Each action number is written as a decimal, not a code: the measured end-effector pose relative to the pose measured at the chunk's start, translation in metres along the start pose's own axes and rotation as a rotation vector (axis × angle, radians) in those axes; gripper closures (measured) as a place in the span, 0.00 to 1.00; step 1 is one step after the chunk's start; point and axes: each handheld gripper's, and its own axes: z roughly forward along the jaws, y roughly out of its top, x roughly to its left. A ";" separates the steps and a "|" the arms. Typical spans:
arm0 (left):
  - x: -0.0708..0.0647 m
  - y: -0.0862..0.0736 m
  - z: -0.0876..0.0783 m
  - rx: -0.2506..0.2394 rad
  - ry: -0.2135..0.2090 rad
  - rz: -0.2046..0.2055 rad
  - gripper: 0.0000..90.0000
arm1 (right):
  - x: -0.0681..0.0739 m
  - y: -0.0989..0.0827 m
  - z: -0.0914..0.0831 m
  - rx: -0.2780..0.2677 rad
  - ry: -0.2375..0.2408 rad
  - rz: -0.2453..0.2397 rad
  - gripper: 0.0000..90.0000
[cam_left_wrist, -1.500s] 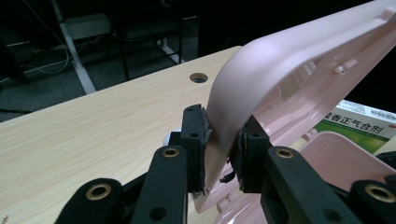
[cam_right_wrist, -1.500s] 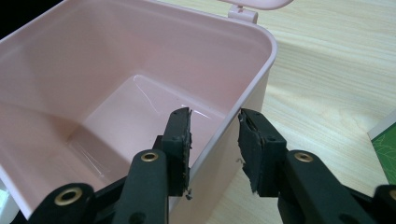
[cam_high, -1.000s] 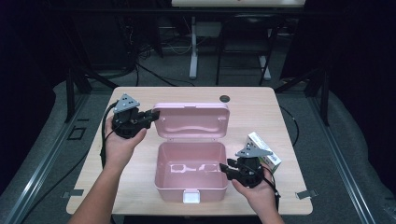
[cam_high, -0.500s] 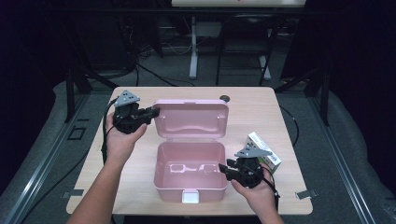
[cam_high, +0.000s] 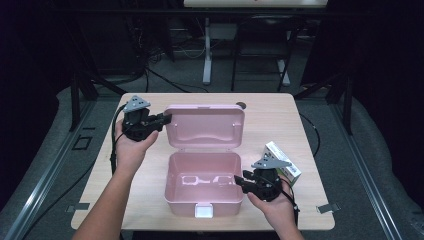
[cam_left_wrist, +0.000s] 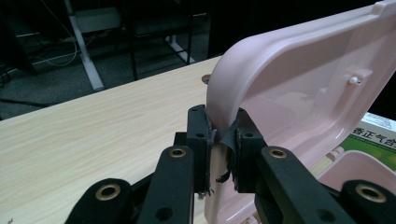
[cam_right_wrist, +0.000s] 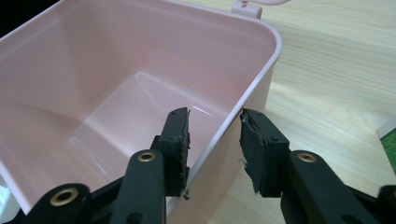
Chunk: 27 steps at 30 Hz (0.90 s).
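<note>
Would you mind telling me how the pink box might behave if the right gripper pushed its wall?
The pink box looks empty and thin-walled, so it is probably light and would slide on the smooth table. Its raised lid, clamped by the left gripper, might resist. The right gripper straddles the wall.

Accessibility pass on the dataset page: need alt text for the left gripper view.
The left gripper is clamped on the edge of a pink box's open lid, one black jaw on each side. A light wooden table stretches behind, with a green-and-white carton at the right edge.
</note>
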 end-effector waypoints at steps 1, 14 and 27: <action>0.000 0.000 0.000 -0.001 0.000 -0.002 0.90 | 0.000 0.000 0.000 0.000 0.000 -0.001 0.69; 0.002 0.000 0.005 -0.001 0.008 -0.011 0.88 | 0.000 -0.001 0.001 -0.003 0.003 0.005 0.69; 0.004 0.001 0.010 0.002 0.008 -0.020 0.86 | 0.000 -0.001 0.001 -0.003 0.002 0.007 0.69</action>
